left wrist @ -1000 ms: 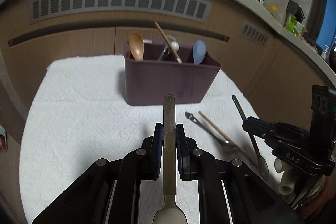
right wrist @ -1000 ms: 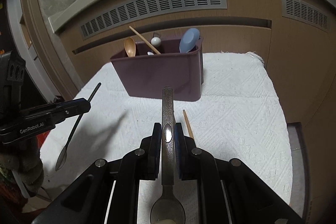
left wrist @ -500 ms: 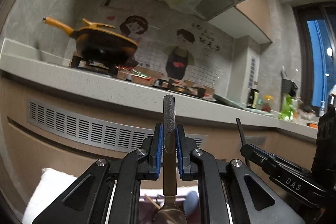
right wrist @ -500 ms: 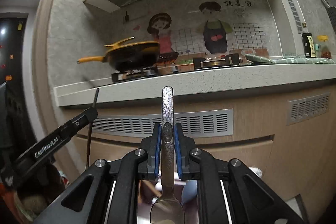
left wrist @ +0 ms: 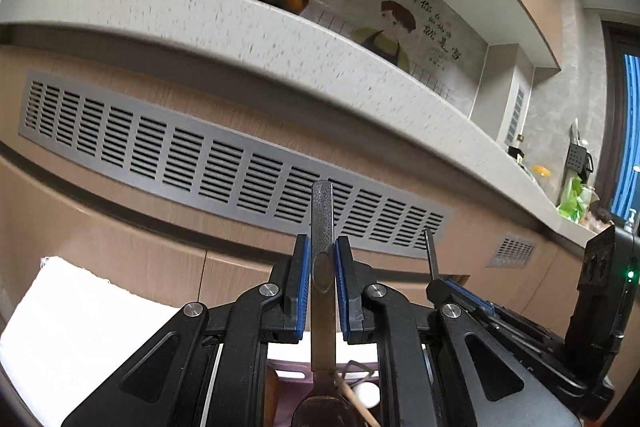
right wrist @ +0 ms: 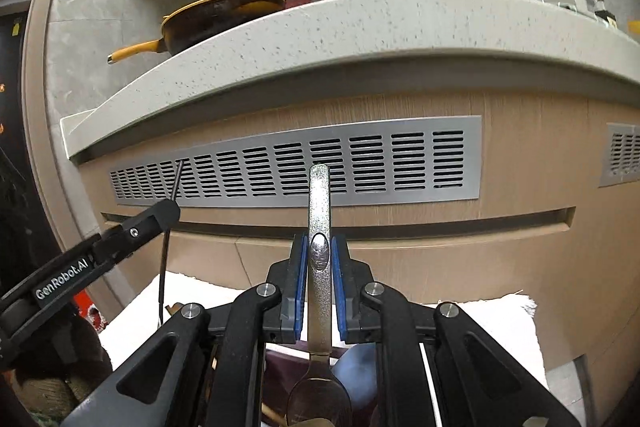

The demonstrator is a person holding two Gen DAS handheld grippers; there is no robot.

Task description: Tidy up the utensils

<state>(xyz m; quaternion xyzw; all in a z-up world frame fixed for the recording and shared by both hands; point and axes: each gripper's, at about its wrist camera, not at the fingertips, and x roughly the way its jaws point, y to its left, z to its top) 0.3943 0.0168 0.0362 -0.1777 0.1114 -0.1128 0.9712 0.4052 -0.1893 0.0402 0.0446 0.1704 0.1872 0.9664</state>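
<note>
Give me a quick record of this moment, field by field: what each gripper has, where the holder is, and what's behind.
left gripper: shut on dark-handled spoon, bowl toward camera
right gripper: shut on silver spoon, bowl toward camera
utensil holder: purple, below both grippers, partly hidden
white cloth: under holder
background: vent grille, countertop, yellow pan

Home kitchen: countertop (right wrist: pixel 360 23), frying pan (right wrist: pixel 216 17).
</note>
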